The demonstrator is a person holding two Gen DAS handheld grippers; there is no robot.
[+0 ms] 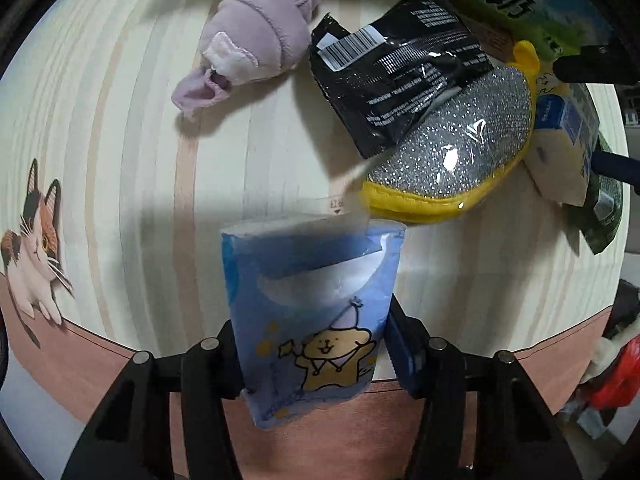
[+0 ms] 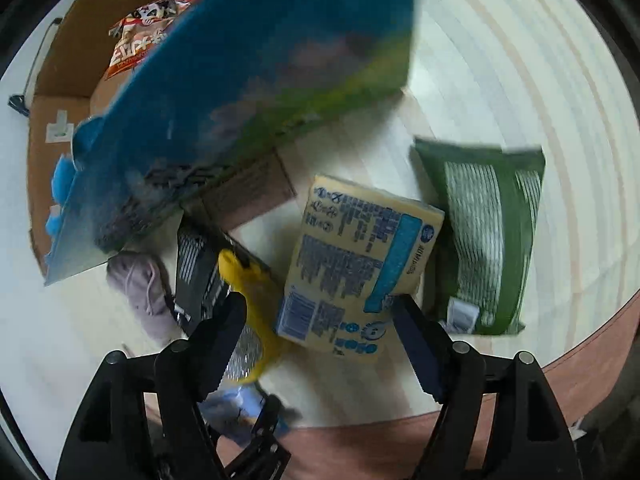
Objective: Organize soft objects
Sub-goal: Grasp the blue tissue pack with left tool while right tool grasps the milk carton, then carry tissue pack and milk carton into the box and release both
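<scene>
My left gripper point(image 1: 314, 344) is shut on a blue tissue pack point(image 1: 312, 304) with a cartoon figure, held above the table's front edge. Beyond it lie a silver and yellow scrub pad point(image 1: 452, 160), a black packet point(image 1: 396, 68) on top of it, and a lilac rolled cloth point(image 1: 256, 36). My right gripper point(image 2: 316, 320) is open, its jaws either side of a yellow pack point(image 2: 360, 264) with blue print. The scrub pad point(image 2: 252, 292), black packet point(image 2: 196, 264) and lilac cloth point(image 2: 140, 284) show at its left. The blue tissue pack point(image 2: 236, 412) shows low down.
A green packet point(image 2: 488, 236) lies right of the yellow pack. A big blue and green bag point(image 2: 248, 92) leans over a cardboard box point(image 2: 60, 152) holding red snack packets point(image 2: 148, 28). The table point(image 1: 120, 140) has a striped cloth with a cat picture point(image 1: 36, 240).
</scene>
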